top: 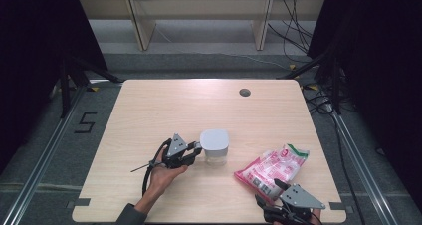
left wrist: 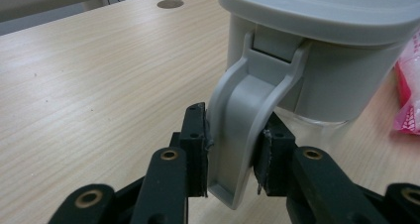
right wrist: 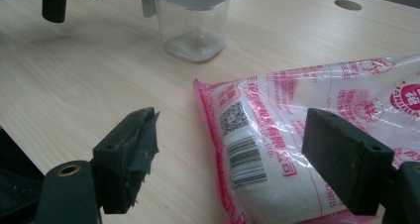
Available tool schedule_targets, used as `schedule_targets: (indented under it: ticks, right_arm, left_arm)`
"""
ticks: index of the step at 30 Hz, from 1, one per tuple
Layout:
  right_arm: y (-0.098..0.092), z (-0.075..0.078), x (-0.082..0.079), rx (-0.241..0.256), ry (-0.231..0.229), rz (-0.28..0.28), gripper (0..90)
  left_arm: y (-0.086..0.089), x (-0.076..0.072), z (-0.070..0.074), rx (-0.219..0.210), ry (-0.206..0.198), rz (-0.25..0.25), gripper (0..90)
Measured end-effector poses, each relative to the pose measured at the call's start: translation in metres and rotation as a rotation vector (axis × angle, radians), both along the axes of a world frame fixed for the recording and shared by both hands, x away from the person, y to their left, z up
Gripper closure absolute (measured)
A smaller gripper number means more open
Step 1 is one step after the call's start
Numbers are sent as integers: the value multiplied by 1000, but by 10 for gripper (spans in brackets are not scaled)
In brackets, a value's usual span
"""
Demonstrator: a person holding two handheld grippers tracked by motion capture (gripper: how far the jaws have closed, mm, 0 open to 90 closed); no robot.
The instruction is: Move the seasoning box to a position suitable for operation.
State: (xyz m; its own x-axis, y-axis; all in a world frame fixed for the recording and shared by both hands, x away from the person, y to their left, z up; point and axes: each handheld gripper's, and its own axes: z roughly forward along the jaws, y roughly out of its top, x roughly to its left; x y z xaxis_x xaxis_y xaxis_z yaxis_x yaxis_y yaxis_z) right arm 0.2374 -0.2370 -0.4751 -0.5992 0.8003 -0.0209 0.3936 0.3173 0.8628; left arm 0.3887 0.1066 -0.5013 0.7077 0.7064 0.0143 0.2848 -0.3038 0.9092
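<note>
On the pale wooden table [top: 149,110], the left gripper [left wrist: 230,152] is clamped on the stiff grey handle [left wrist: 242,130] of the light plastic container [top: 214,148] at mid-table, while the right gripper [right wrist: 230,154] waits wide open over the soft, slippery bag [right wrist: 307,135].

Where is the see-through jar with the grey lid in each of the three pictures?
High view: the jar stands near the table's middle, its handle in the left gripper.
Left gripper view: it fills the upper right, close up, handle between the jaws.
Right gripper view: it stands at the top, left of middle, lid cut off.
Shared landmark: the pink bag lying beside it.
</note>
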Motion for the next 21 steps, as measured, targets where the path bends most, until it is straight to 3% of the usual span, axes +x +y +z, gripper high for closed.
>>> schedule_targets:
  ticks: [8,9,21]
  right_arm:
    - [0,1,-2,-5,9,-24,225]
    - [0,1,0,-9,-12,5,229]
    - [0,1,0,-3,-18,9,230]
  left_arm:
    - [-3,0,-1,-22,11,2,688]
    - [-5,0,0,-18,7,3,687]
    - [-3,0,2,8,-20,-8,628]
